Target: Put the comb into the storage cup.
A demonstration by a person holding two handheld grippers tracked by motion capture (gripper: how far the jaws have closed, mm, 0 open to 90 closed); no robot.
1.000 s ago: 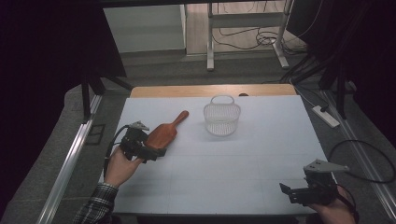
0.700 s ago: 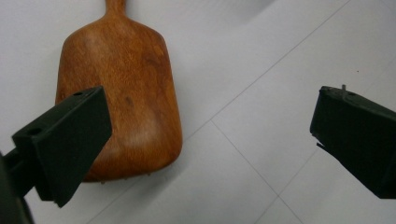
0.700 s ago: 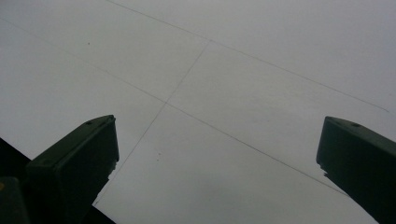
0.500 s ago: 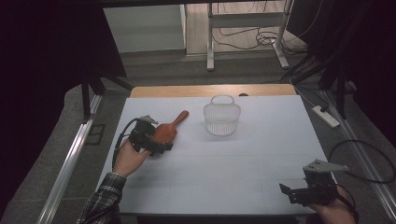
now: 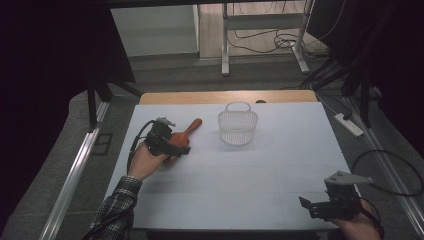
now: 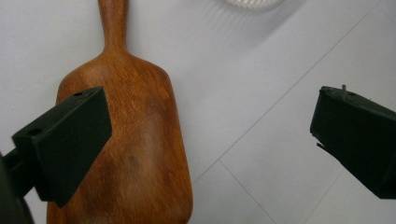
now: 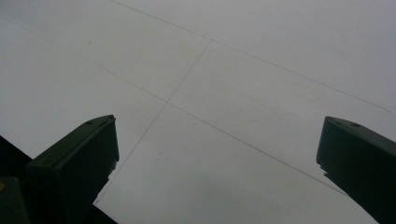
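A brown wooden scoop (image 5: 186, 132) lies on the white table (image 5: 240, 170) at the left, its handle pointing up and right. My left gripper (image 5: 176, 148) hovers over the scoop's broad end, open. In the left gripper view the scoop (image 6: 135, 140) lies under the left jaw, and the gap between the jaws (image 6: 212, 144) is mostly over bare table. A clear wire-like basket (image 5: 238, 126) stands at the table's back middle. My right gripper (image 5: 320, 207) is open at the front right corner, with bare table (image 7: 219, 116) between its jaws.
A wooden strip (image 5: 230, 96) runs along the table's far edge. A power strip (image 5: 349, 124) and cables lie on the floor to the right. Metal rails (image 5: 75, 170) flank the table's left side.
My left gripper has moved up and to the right, onto the scoop's broad end. The right gripper has stayed put.
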